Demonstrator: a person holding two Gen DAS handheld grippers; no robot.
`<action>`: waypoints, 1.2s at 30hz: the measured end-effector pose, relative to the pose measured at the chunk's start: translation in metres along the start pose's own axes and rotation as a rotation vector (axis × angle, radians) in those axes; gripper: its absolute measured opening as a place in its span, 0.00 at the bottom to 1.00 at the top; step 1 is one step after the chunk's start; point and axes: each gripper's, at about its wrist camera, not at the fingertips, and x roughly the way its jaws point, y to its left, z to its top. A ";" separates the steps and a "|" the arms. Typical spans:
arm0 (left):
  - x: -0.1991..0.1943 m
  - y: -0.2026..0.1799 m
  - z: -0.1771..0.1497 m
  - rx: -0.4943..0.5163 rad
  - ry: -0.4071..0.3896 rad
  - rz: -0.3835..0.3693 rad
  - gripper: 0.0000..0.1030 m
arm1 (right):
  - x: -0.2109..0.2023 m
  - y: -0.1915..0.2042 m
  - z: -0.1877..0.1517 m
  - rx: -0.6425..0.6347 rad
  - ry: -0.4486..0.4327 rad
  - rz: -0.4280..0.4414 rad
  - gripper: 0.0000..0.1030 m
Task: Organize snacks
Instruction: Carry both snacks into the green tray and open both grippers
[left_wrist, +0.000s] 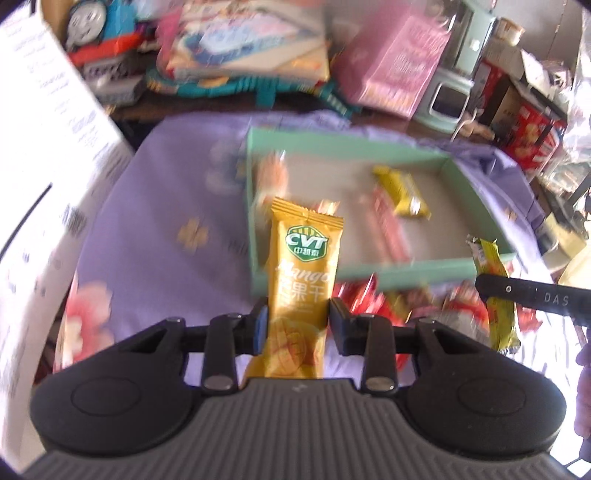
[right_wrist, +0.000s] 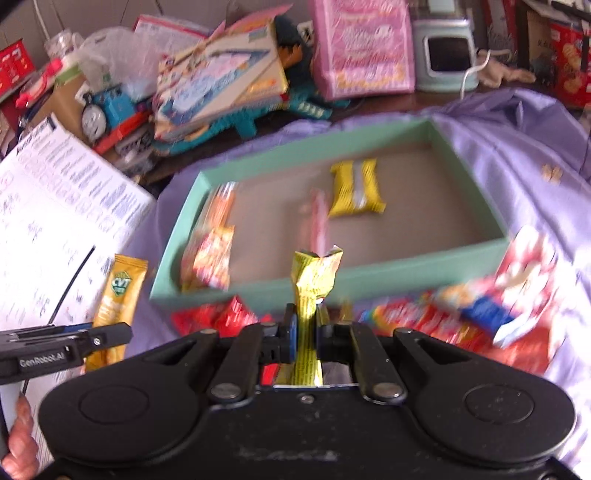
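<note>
step: carry to tray | left gripper (left_wrist: 297, 321) fingers pinched mango packet (left_wrist: 301, 280), upright between them | right gripper (right_wrist: 306, 332) fingers pinched yellow-green packet (right_wrist: 308, 291) | advice: clear teal tray (right_wrist: 258, 291) wall ahead, then release

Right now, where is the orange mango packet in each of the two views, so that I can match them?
Left wrist view: the mango packet stands at the centre, between the jaws of the left gripper.
Right wrist view: it is at the lower left, beside the white printed sheet.
Shared landmark: the green tray, beyond the packet in both views.
</note>
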 end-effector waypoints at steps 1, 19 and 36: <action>0.001 -0.006 0.010 0.011 -0.015 -0.002 0.33 | 0.000 -0.002 0.008 -0.002 -0.012 -0.005 0.09; 0.116 -0.073 0.099 0.069 0.057 0.003 0.33 | 0.080 -0.057 0.089 0.021 0.019 -0.117 0.10; 0.107 -0.079 0.092 0.114 0.033 0.089 1.00 | 0.070 -0.055 0.080 0.074 0.053 -0.126 1.00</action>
